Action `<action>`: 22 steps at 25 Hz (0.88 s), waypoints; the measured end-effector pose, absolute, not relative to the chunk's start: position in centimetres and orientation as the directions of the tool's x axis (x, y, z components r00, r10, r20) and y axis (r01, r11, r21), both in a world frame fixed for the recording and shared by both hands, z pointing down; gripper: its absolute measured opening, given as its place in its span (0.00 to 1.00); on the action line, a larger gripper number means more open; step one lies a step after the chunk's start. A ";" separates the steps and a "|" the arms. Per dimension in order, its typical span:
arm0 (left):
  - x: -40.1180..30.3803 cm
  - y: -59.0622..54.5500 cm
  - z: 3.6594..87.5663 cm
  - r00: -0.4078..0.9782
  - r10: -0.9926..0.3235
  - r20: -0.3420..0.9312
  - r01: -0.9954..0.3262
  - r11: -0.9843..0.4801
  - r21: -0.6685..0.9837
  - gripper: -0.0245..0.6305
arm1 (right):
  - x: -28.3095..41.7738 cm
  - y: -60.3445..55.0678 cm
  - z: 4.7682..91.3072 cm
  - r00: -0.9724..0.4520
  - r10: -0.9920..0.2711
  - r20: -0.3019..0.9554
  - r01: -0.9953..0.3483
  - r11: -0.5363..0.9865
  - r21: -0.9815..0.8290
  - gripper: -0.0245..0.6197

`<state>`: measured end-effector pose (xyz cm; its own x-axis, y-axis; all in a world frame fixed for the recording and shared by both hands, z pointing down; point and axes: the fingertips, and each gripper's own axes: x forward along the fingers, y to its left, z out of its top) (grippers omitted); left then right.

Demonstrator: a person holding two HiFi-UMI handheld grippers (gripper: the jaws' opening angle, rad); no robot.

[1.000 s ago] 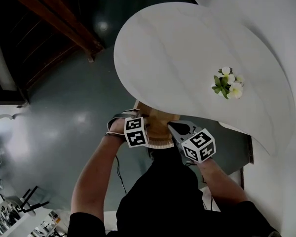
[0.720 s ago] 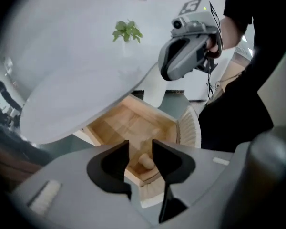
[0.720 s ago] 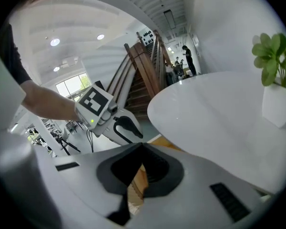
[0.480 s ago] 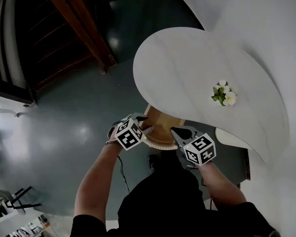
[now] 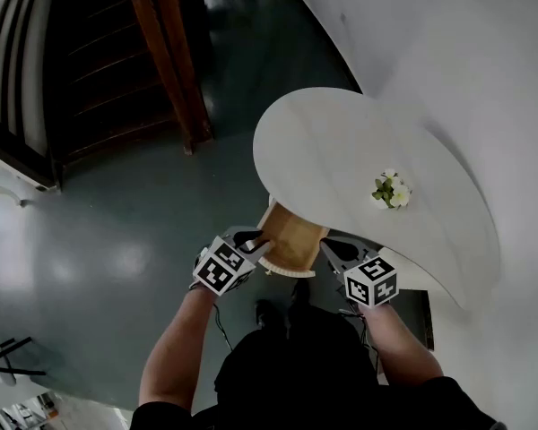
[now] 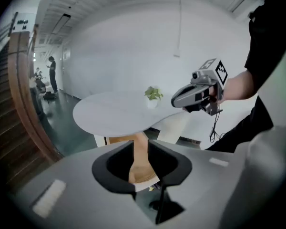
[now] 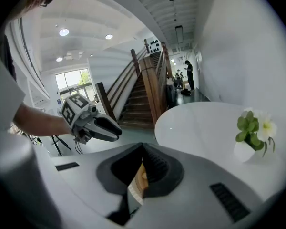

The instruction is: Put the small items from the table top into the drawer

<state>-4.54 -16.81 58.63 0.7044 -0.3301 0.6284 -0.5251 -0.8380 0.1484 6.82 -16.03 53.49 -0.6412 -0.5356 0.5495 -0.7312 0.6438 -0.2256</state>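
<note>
A wooden drawer (image 5: pixel 293 236) stands pulled out from under the white table (image 5: pixel 341 141). My left gripper (image 5: pixel 254 241) is at the drawer's left front corner. Its jaws are closing, and in the left gripper view (image 6: pixel 140 144) the drawer's wood (image 6: pixel 139 163) shows in the gap between them. My right gripper (image 5: pixel 330 247) is at the drawer's right front corner. In its own view (image 7: pixel 142 148) the jaw tips meet, and the drawer (image 7: pixel 137 182) shows below them. A small white pot of flowers (image 5: pixel 391 190) stands on the table top. Whatever lies inside the drawer is hidden.
A wooden staircase (image 5: pixel 166 52) rises at the far left, over a dark green floor (image 5: pixel 117 222). A white wall (image 5: pixel 466 61) curves behind the table. People (image 7: pixel 188 75) stand far down the hall. Cables hang from the grippers.
The head view has pulled back, so the table and drawer look smaller. Both grippers stay at the drawer's front corners, and the left one has turned slightly.
</note>
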 end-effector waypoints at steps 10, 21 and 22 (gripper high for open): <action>-3.8 -15.0 51.4 0.726 -0.518 0.452 -0.648 -0.735 0.200 0.08 | 8.0 -16.1 49.3 -0.710 -0.545 0.446 -0.678 0.701 -0.222 0.05; 2.3 -12.9 46.0 0.595 -0.708 0.381 -0.791 -0.600 0.121 0.05 | 17.9 -13.1 47.2 -0.795 -0.490 0.357 -0.581 0.783 -0.221 0.05; 2.8 -12.6 45.6 0.581 -0.720 0.380 -0.802 -0.586 0.117 0.05 | 18.6 -13.1 46.6 -0.805 -0.488 0.338 -0.573 0.789 -0.224 0.05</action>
<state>2.84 -12.63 45.62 0.5809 -0.7199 0.3798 -0.8021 -0.5856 0.1168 18.59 -13.09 46.61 -0.8046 -0.4883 0.3379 -0.5726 0.7886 -0.2240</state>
